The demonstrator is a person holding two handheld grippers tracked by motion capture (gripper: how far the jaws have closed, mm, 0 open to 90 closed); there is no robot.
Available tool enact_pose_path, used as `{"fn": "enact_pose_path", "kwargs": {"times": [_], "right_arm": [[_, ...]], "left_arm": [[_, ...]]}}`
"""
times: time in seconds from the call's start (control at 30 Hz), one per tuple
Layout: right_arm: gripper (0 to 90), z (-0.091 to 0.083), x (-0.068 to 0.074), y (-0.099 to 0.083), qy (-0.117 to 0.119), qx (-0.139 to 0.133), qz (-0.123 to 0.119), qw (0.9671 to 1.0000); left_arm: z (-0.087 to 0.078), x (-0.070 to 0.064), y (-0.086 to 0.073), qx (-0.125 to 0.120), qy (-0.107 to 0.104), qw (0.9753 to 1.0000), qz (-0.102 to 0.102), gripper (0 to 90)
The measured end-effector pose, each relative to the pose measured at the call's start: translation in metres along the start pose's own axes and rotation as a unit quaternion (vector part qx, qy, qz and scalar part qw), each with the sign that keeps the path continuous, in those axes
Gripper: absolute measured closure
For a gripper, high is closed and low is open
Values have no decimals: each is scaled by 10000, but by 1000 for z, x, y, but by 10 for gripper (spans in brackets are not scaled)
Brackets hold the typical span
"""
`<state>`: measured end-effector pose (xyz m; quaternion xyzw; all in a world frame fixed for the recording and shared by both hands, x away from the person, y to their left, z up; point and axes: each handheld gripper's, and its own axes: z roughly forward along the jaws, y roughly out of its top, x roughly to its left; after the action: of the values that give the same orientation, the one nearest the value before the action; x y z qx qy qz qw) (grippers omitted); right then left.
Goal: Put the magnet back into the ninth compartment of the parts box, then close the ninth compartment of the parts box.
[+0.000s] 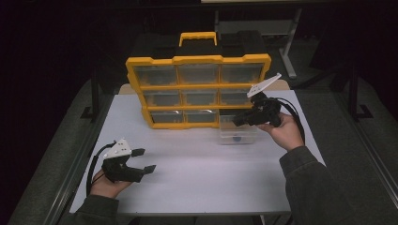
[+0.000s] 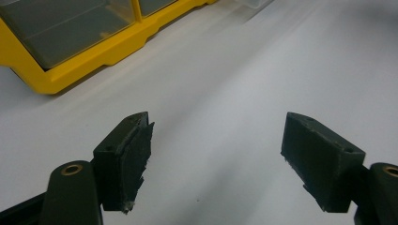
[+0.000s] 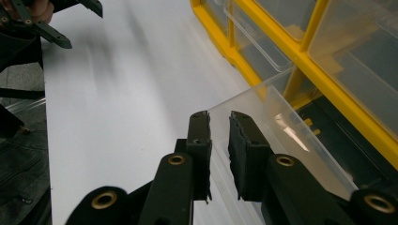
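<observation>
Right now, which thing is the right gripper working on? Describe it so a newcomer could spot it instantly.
Start at the yellow organizer standing upright at the far side of the white table. Just off its lower right corner a clear plastic drawer rests on the table, its wall between the jaws of the right gripper. Unlike the other drawers, it is out of the yellow frame.

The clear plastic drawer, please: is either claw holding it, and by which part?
The right claw pinches the clear plastic drawer by its front wall's top edge; the left claw is open.
</observation>
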<state>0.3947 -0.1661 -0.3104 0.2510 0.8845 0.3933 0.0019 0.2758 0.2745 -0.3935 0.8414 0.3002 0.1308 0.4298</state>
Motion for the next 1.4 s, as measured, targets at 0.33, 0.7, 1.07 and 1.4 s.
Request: {"fn": "enact_pose_path", "kwargs": {"times": [0.33, 0.7, 1.07, 1.4], "right_arm": [[786, 0, 10, 0, 57, -28, -82, 9999], [786, -2, 21, -4, 165, -48, -138, 9998], [786, 3, 28, -17, 248, -47, -124, 9996], [785, 8, 35, -22, 304, -32, -194, 9993]], "left_arm": [[2, 1, 2, -2, -32, 10000, 21, 242], [3, 1, 3, 14, -46, 9999, 107, 241], [3, 0, 3, 12, -64, 10000, 69, 241], [3, 0, 3, 13, -78, 9999, 119, 242]]}}
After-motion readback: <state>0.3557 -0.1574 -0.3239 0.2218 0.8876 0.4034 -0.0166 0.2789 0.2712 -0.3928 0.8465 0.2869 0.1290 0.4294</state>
